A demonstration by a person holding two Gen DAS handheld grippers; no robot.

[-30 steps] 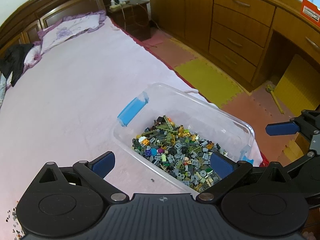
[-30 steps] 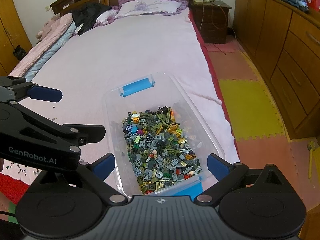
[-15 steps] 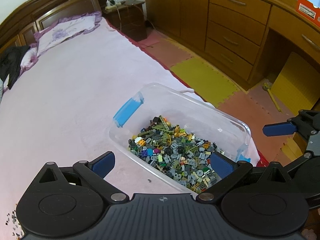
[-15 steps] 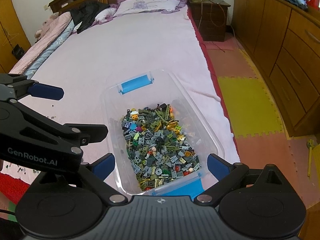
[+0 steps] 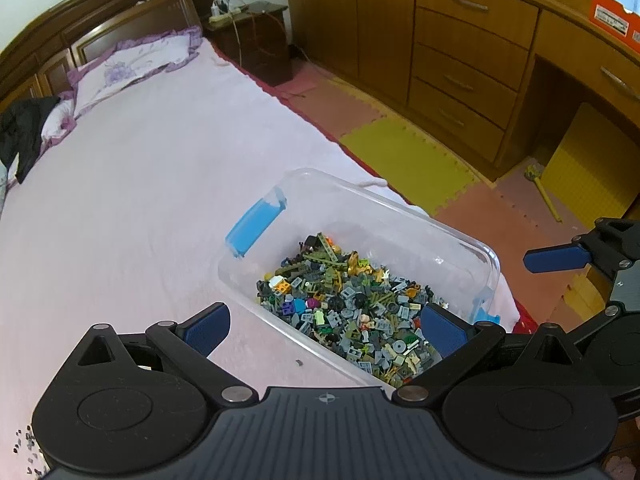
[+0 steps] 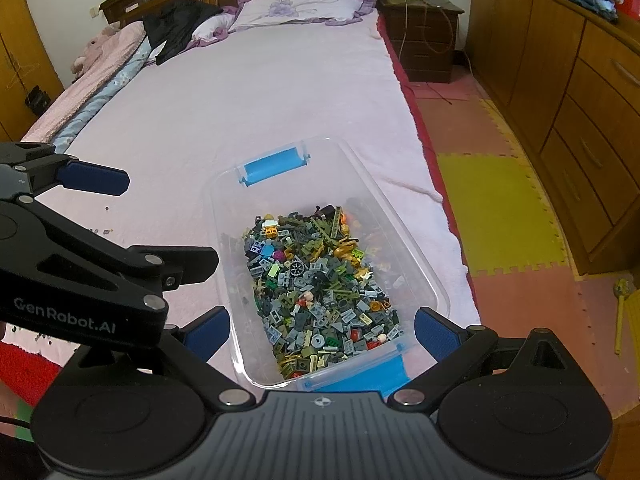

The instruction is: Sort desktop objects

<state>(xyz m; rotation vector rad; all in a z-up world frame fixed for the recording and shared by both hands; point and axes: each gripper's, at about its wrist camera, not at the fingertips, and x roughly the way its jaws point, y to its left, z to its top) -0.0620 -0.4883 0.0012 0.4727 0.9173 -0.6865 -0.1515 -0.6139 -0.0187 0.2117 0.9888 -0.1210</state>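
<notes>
A clear plastic bin point(image 5: 400, 212) with blue handles sits on the pink bed near its right edge; it also shows in the right wrist view point(image 6: 360, 172). It holds a heap of small toy bricks point(image 5: 352, 304), mostly grey and olive, seen too in the right wrist view point(image 6: 316, 284). My left gripper point(image 5: 324, 324) is open and empty, above the bin's near left side. My right gripper point(image 6: 322, 330) is open and empty, above the bin's near end. A few loose bricks point(image 6: 100, 230) lie on the bed left of the bin.
The pink bed sheet point(image 6: 240, 100) stretches away to pillows point(image 6: 296, 6) and dark clothing point(image 6: 176, 24) at the headboard. Wooden drawers point(image 5: 460, 60) and foam floor mats point(image 5: 400, 156) lie right of the bed. One small dark piece point(image 5: 299, 362) lies by the bin.
Both grippers have drawn back slightly and risen, so the bin sits a little lower and farther in both views. Both stay open.
</notes>
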